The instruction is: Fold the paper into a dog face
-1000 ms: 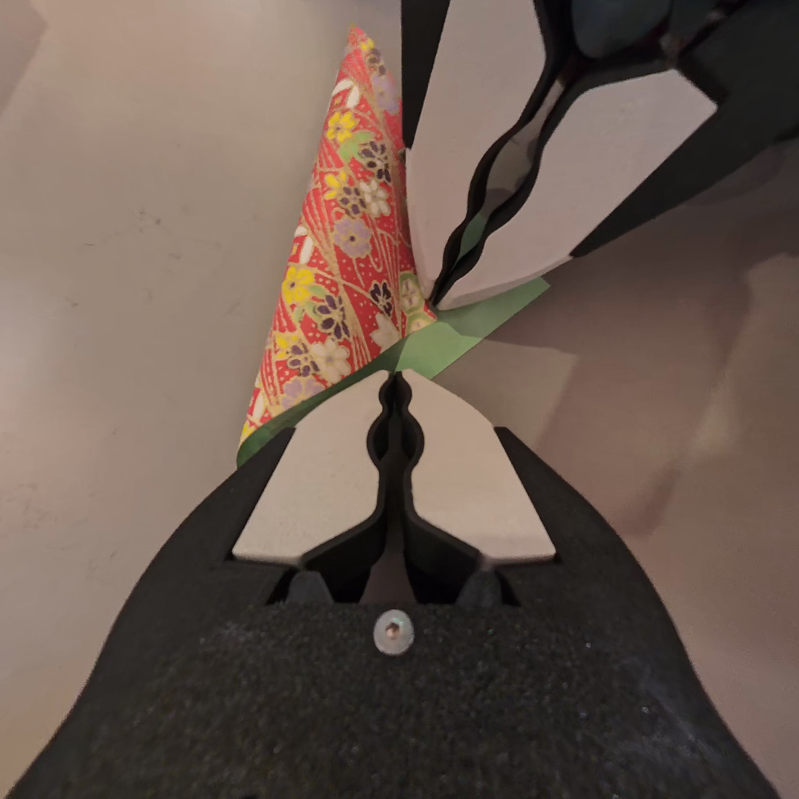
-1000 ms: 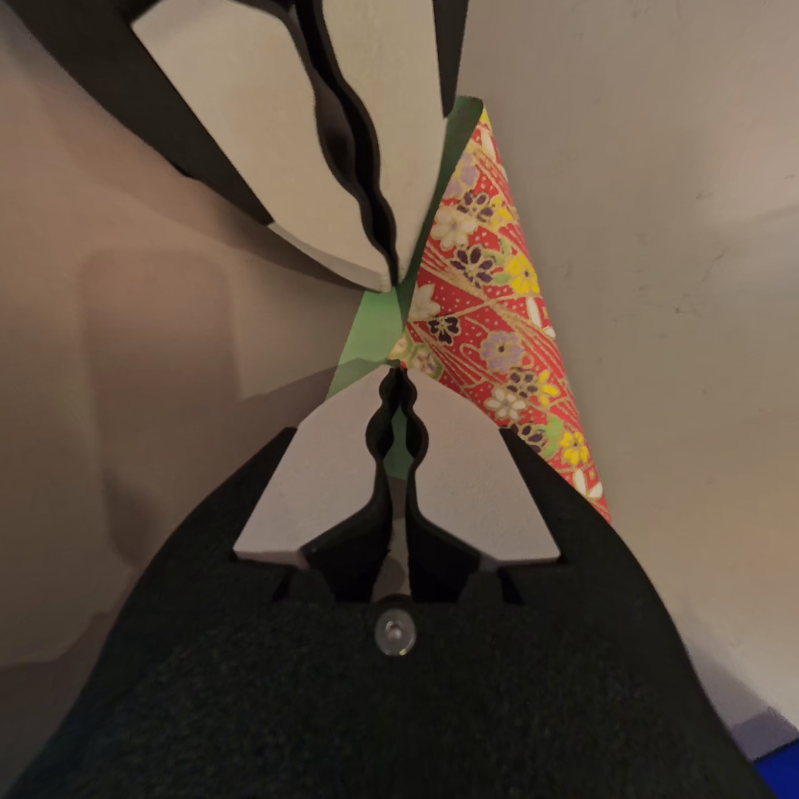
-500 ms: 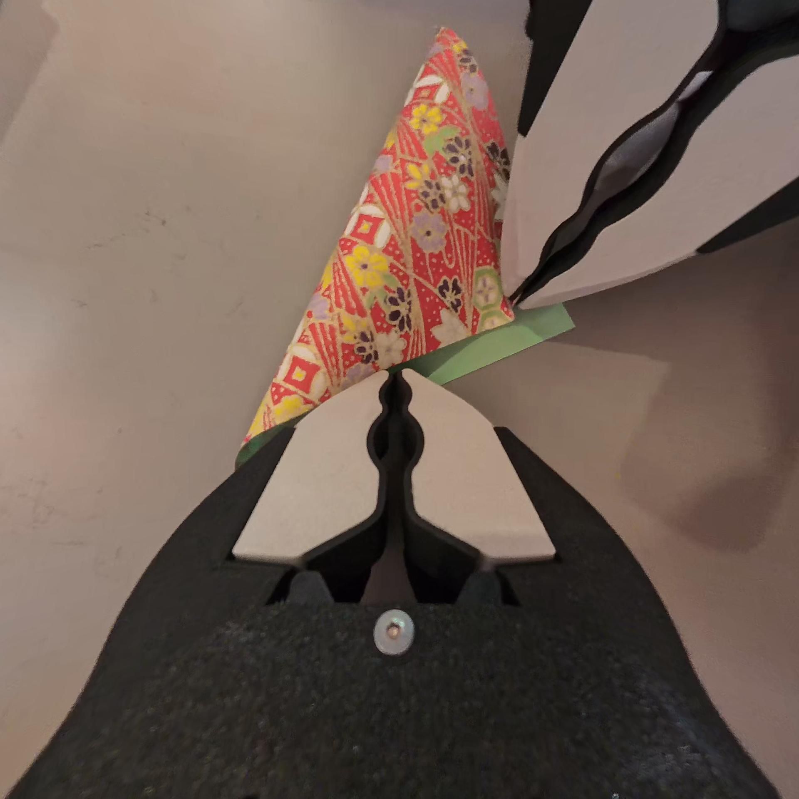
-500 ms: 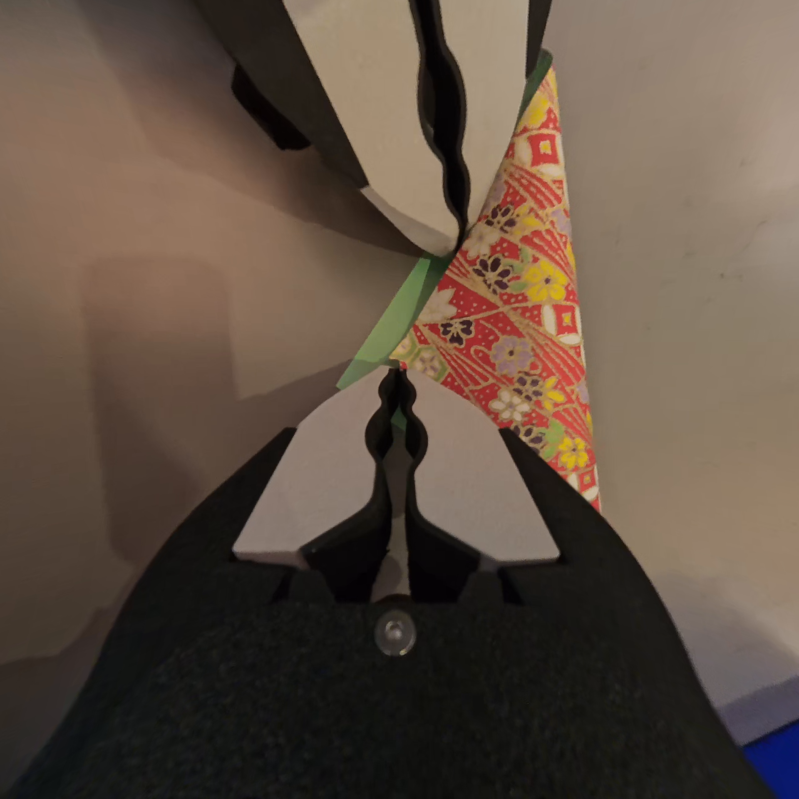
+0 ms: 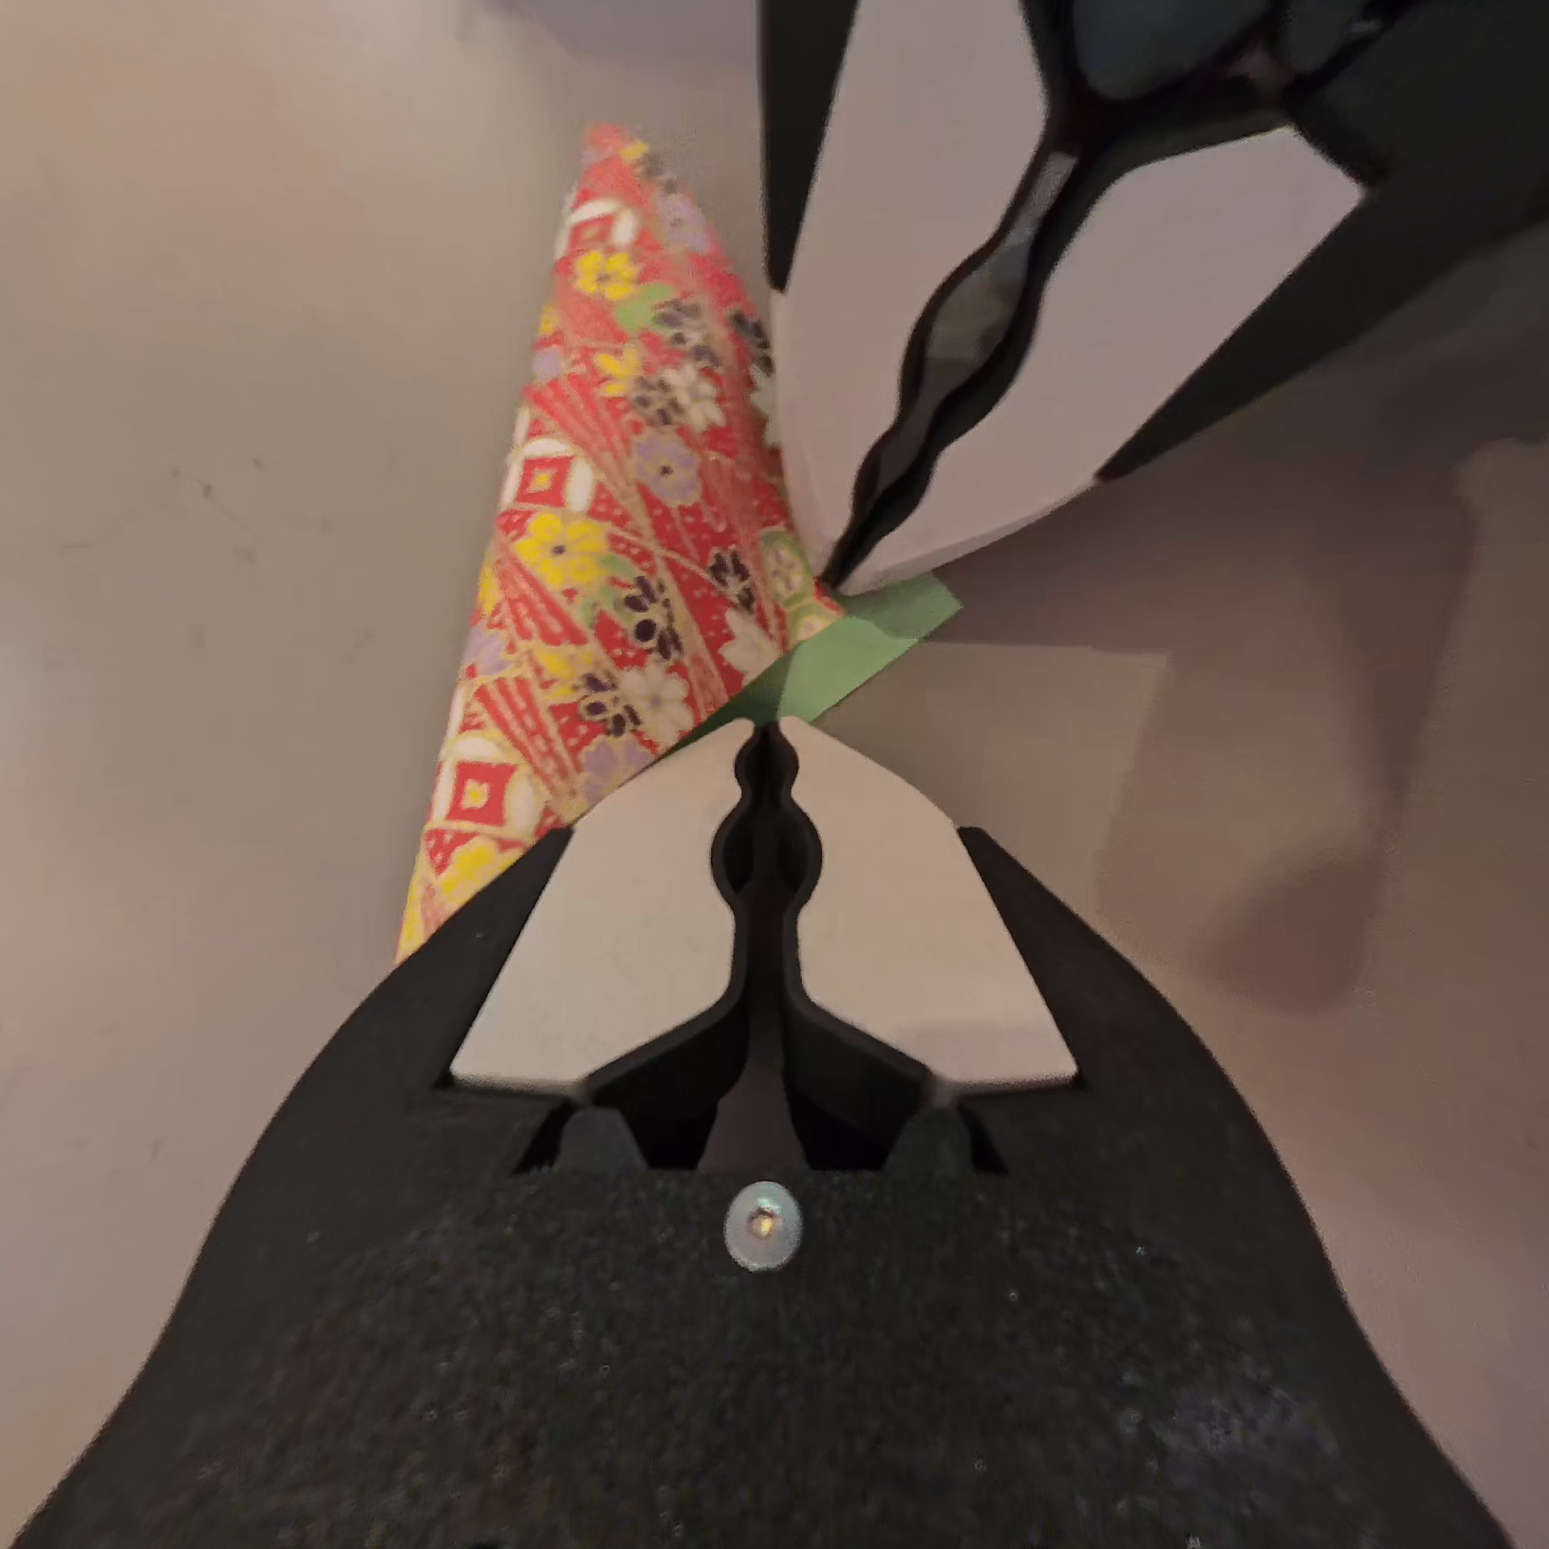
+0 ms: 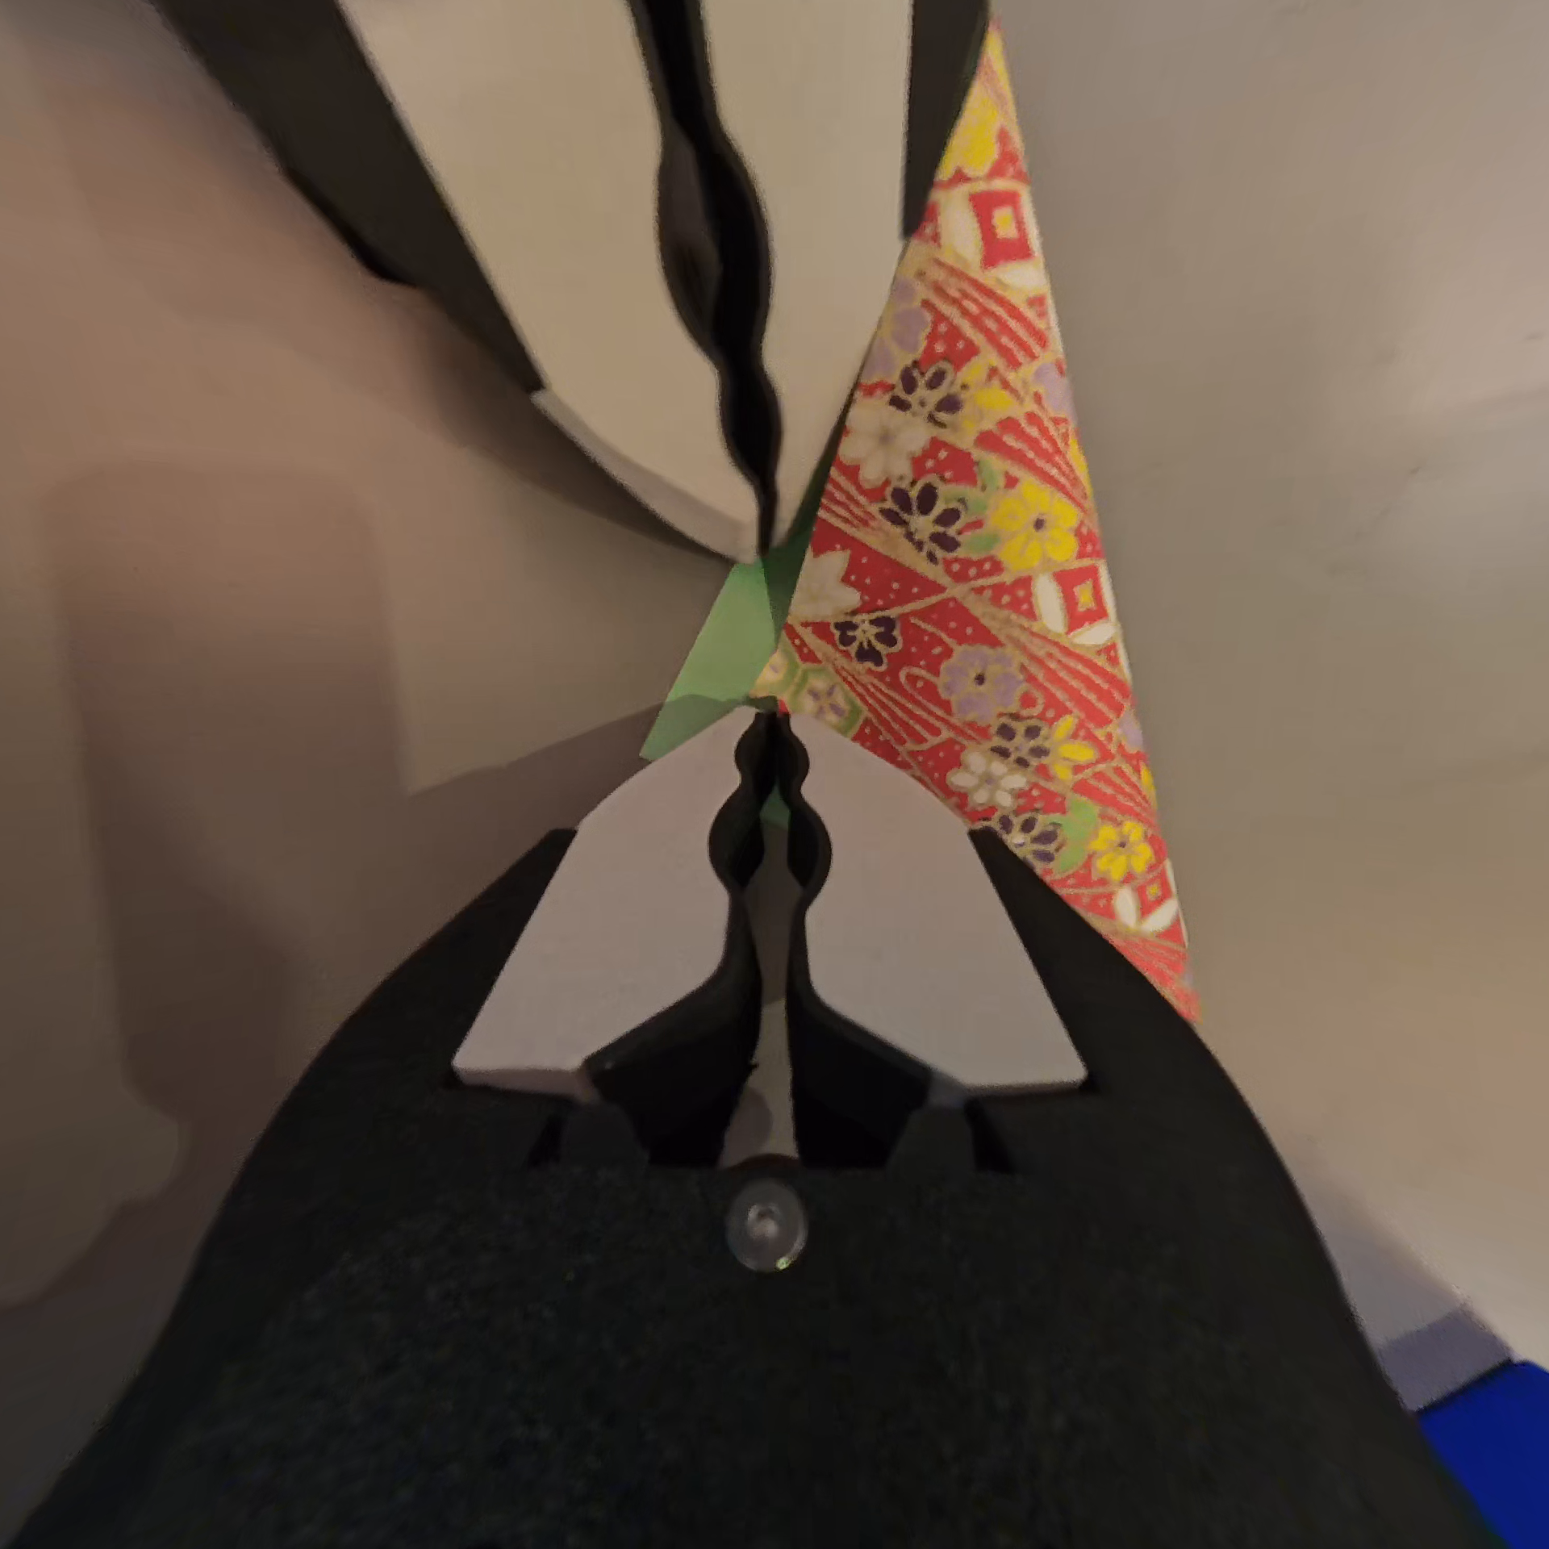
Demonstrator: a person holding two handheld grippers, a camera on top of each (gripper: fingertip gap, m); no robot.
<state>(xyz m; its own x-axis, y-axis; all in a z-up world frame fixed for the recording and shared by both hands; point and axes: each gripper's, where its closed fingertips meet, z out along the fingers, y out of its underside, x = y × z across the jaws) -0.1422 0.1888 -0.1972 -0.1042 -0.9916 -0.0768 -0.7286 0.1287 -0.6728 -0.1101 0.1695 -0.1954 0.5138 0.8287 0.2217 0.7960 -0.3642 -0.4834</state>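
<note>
The paper [image 5: 620, 536] is red with a flower pattern and green on its other side [image 5: 838, 662]. It is folded over and held up off the pale table. My left gripper [image 5: 764, 727] is shut on the paper's green edge. My right gripper [image 5: 838, 574] comes in from the upper right, shut on the paper close beside it. In the right wrist view the right gripper [image 6: 767, 712] pinches the paper [image 6: 964, 587] at a corner where a green flap [image 6: 721, 654] shows. The left gripper [image 6: 764, 549] pinches it just beyond, from the top.
The pale table surface [image 5: 209, 503] lies under both grippers, with their shadows [image 5: 1257, 838] on the right. A blue object [image 6: 1492, 1425] shows at the lower right corner of the right wrist view. The tips of one gripper are about 4 centimeters away from the tips of the other.
Both grippers stayed shut on the paper. The paper swung and turned between them: its patterned face tilted right half a second ago and now stands steeper again. The two grippers' tips are close together.
</note>
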